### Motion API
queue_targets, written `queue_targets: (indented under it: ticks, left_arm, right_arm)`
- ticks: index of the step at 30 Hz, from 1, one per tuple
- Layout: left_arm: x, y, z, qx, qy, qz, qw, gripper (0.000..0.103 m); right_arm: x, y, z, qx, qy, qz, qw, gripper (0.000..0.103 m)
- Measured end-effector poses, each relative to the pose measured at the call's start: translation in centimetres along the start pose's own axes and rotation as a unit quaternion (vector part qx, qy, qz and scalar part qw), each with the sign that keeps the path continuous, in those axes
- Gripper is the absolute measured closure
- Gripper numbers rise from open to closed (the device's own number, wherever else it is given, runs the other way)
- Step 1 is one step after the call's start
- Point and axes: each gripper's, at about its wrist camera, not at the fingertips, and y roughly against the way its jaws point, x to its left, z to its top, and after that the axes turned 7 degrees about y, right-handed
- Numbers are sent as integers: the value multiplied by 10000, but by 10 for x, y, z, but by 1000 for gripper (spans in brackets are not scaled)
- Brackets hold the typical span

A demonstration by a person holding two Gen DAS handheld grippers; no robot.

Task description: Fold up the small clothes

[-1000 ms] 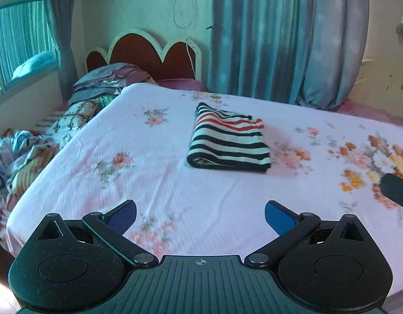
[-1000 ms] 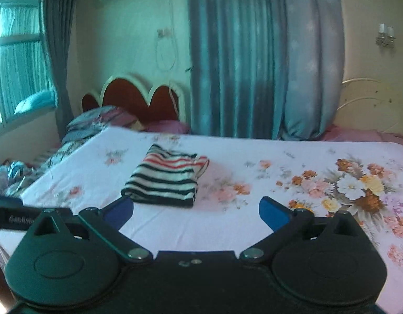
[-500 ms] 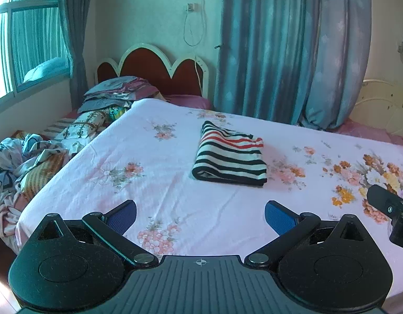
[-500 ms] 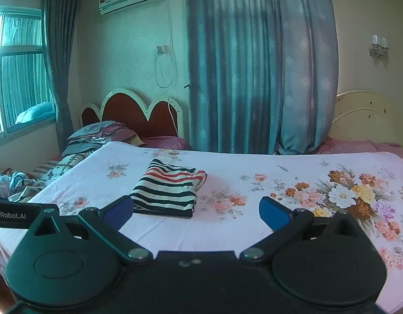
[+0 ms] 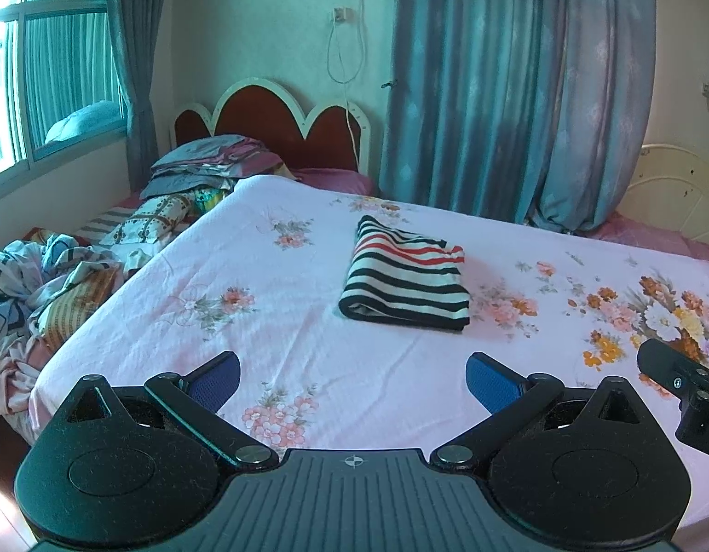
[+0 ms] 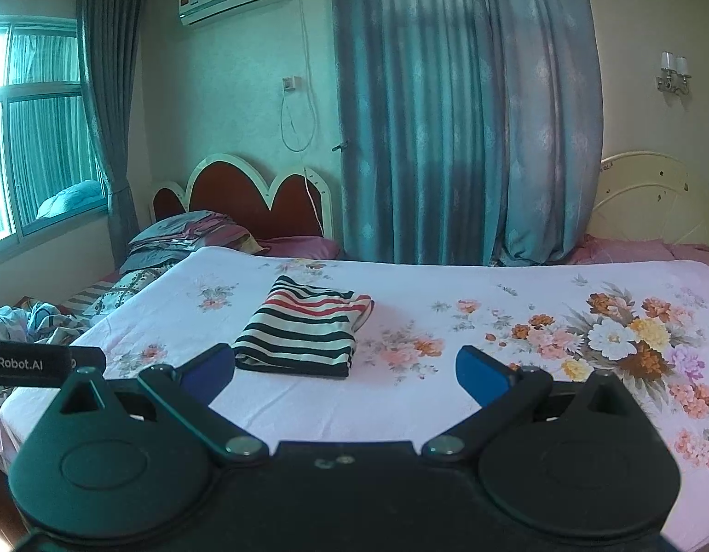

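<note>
A black, white and red striped garment [image 5: 406, 281] lies folded into a neat rectangle on the pink floral bed sheet [image 5: 271, 322]; it also shows in the right wrist view [image 6: 303, 327]. My left gripper [image 5: 353, 373] is open and empty, held above the near edge of the bed, well short of the garment. My right gripper [image 6: 345, 370] is open and empty, also back from the garment, and part of it shows at the right edge of the left wrist view [image 5: 676, 375].
A heap of loose clothes and bedding [image 5: 46, 285] lies left of the bed. Folded blankets [image 5: 207, 165] sit by the red headboard [image 5: 271, 124]. Blue curtains [image 5: 515, 92] hang behind the bed. A window [image 5: 41, 73] is at left.
Both grippers have pulled back and tilted up from the bed, so the folded garment looks farther off and more of the room shows. Both stay open and empty.
</note>
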Motion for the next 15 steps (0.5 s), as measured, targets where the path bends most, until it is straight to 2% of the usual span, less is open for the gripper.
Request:
queue_targets:
  ticks: [15]
  left_arm:
    - [-2, 2, 0, -18, -35, -6, 10000, 0]
  right_arm:
    - [-2, 1, 2, -10, -27, 26, 10000, 1]
